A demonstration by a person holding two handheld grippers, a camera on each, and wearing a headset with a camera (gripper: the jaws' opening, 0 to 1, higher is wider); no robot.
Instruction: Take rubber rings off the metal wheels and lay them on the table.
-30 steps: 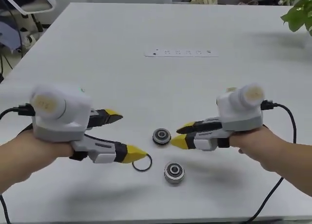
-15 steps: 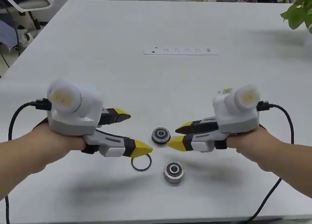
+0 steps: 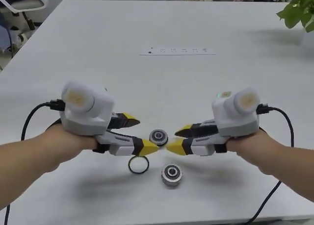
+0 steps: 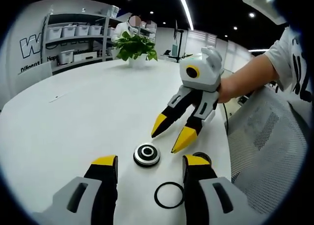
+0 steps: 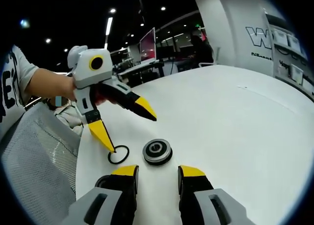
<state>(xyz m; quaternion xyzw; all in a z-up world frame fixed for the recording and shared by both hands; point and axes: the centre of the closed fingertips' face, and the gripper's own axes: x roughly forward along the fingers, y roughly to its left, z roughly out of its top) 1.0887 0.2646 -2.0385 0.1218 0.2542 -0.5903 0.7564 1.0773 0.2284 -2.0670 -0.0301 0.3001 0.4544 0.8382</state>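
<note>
Close to the bench's point(image 3: 196, 87) near edge, left gripper point(image 3: 146, 134) and right gripper point(image 3: 172, 139) were spread and empty, tips faced across a metal wheel point(image 3: 158, 136), a loose rubber ring point(image 3: 138, 164) lay flat beside a second wheel point(image 3: 171, 173)

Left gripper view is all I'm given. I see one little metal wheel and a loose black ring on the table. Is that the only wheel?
Observer: No. The head view shows a second wheel, nearer the person than the first wheel and just right of the loose ring.
Operator: Is the gripper carrying my camera touching that ring?
Observer: In the right gripper view the left gripper has one yellow tip at the ring's rim. Whether it touches, I cannot tell.
</note>
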